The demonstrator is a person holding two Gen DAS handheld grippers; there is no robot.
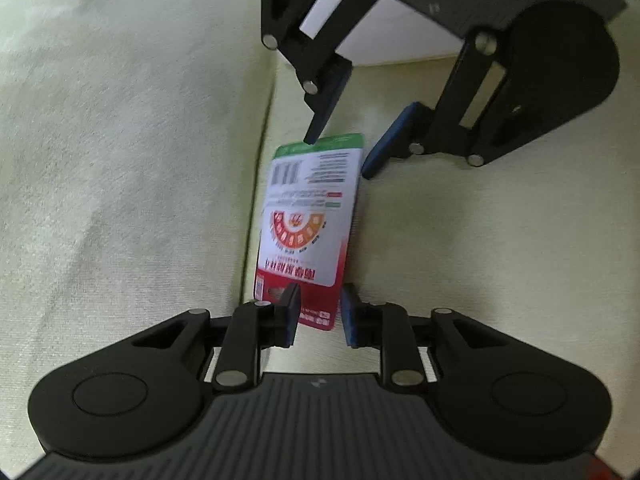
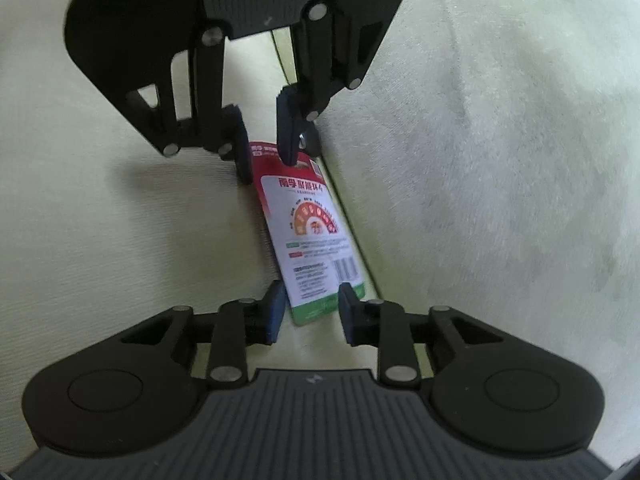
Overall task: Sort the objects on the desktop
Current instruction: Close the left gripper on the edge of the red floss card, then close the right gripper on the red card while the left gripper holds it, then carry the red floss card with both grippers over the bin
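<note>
Nearest the left wrist camera, the left gripper [image 1: 319,314] sits at the red end of a flat printed card [image 1: 310,220], which lies on pale yellowish cloth [image 1: 120,140]. Its two blue-padded fingers stand on either side of that red end with a narrow gap between them; the left pad overlaps the card's corner, while the right pad seems just clear of the card's edge. Whether the pads actually pinch the card I cannot tell, so the grip is uncertain.

At the card's far, green end the right gripper [image 1: 336,156] comes in from the opposite direction. Its fingers are spread well apart, one tip touching or just above the green strip, the other just beside the card's right corner.

From the right wrist camera the same card [image 2: 312,236] runs lengthwise away from the lens, green end close, red end far. The right gripper [image 2: 310,312] straddles the green end with a wide gap, both pads beside the card's edges and not pressing it. Beyond the card's red end the left gripper [image 2: 266,148] shows its pads close together around that end.

A dark seam [image 2: 348,208] in the cloth [image 2: 500,160] runs alongside the card's long edge, just beside it. Behind the right gripper, past the card's green end, a white box-like surface [image 1: 400,36] is partly visible.
</note>
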